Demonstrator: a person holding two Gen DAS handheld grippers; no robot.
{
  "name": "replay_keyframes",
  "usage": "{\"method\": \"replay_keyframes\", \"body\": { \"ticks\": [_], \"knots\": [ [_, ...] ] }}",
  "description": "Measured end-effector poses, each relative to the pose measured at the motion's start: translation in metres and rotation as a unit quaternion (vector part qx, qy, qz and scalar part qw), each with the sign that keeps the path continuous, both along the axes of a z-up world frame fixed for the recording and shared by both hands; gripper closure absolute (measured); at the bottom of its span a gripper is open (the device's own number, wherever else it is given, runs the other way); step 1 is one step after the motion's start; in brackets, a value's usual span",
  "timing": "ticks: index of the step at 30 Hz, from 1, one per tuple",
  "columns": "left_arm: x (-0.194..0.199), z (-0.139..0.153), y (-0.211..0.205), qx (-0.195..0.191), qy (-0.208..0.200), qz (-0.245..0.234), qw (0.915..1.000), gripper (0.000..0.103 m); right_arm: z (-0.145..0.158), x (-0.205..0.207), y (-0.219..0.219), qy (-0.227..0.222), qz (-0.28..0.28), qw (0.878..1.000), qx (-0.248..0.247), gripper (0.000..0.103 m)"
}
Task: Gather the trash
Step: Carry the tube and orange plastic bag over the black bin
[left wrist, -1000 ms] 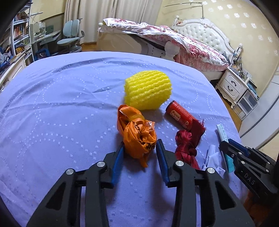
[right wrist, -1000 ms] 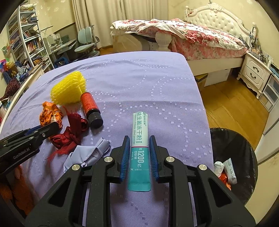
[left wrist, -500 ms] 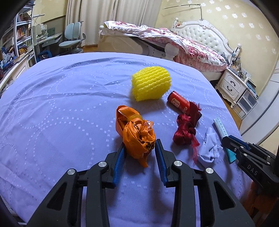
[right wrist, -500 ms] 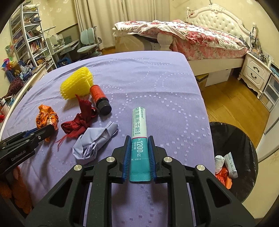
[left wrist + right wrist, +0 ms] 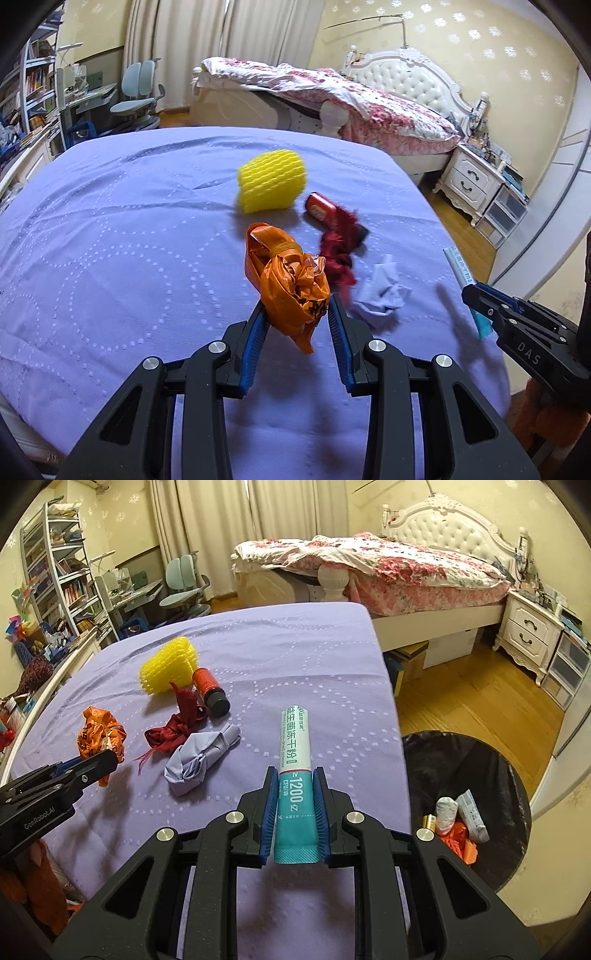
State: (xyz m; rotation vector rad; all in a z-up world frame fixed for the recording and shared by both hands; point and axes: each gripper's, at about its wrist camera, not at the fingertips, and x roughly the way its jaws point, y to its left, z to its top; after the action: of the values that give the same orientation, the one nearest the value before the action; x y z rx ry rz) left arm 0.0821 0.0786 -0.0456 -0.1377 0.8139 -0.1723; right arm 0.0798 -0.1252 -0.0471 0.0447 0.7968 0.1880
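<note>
My left gripper [image 5: 297, 306] is shut on a crumpled orange plastic bag [image 5: 288, 280], lifted off the purple cloth [image 5: 110, 240]. In the right wrist view the same orange bag [image 5: 99, 734] hangs at the left gripper's tip. My right gripper [image 5: 294, 775] is shut on a teal-and-white sachet [image 5: 295, 753], held above the cloth. Still lying on the cloth are a yellow foam net [image 5: 168, 670], a red bottle [image 5: 210, 690], a dark red ribbon [image 5: 177, 727] and a crumpled lilac wrapper [image 5: 199, 753]. A black-lined bin [image 5: 461, 775] stands on the floor at the right.
The bin holds several pieces of trash [image 5: 458, 823]. A bed with a floral quilt [image 5: 388, 568] stands behind the table, a white nightstand [image 5: 528, 635] at the right, shelves and a desk chair [image 5: 184, 587] at the left. Wooden floor [image 5: 472, 698] lies between table and nightstand.
Both grippers have lifted and drawn back from the table with their items. The right jaws closed tight on the sachet, and the orange bag has come up off the cloth.
</note>
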Motion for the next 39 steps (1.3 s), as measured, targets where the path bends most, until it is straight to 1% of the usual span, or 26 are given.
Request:
{"method": "replay_keyframes", "body": {
  "ticks": [4,9,12,15,22,29,36,39],
  "knots": [
    [-0.006,0.006,-0.022,0.002,-0.012,-0.025,0.9996,0.067,0.005,-0.01,-0.015,-0.007,-0.015,1.0,0.003,0.084],
    [-0.01,0.011,-0.053,-0.005,-0.025,-0.062,0.9978,0.067,0.01,-0.023,-0.046,-0.015,-0.049,0.999,0.007,0.084],
    [-0.008,0.012,-0.074,-0.002,-0.029,-0.085,0.996,0.067,0.009,-0.027,-0.063,-0.017,-0.067,0.998,0.005,0.084],
    [-0.007,0.012,-0.097,-0.004,-0.031,-0.109,0.9935,0.067,0.007,-0.031,-0.083,-0.018,-0.089,0.996,0.006,0.084],
    [0.003,0.009,-0.155,0.009,-0.037,-0.165,0.9855,0.067,0.002,-0.034,-0.119,-0.02,-0.128,0.992,0.004,0.084],
    [0.013,0.0,-0.193,0.027,-0.031,-0.197,0.9796,0.067,-0.007,-0.033,-0.147,-0.018,-0.153,0.988,0.006,0.084],
    [0.018,-0.009,-0.22,0.045,-0.025,-0.216,0.975,0.067,-0.013,-0.029,-0.17,-0.011,-0.17,0.985,0.016,0.084],
    [0.021,-0.013,-0.227,0.049,-0.02,-0.219,0.9743,0.067,-0.016,-0.026,-0.177,-0.01,-0.174,0.985,0.017,0.084]
  ]
}}
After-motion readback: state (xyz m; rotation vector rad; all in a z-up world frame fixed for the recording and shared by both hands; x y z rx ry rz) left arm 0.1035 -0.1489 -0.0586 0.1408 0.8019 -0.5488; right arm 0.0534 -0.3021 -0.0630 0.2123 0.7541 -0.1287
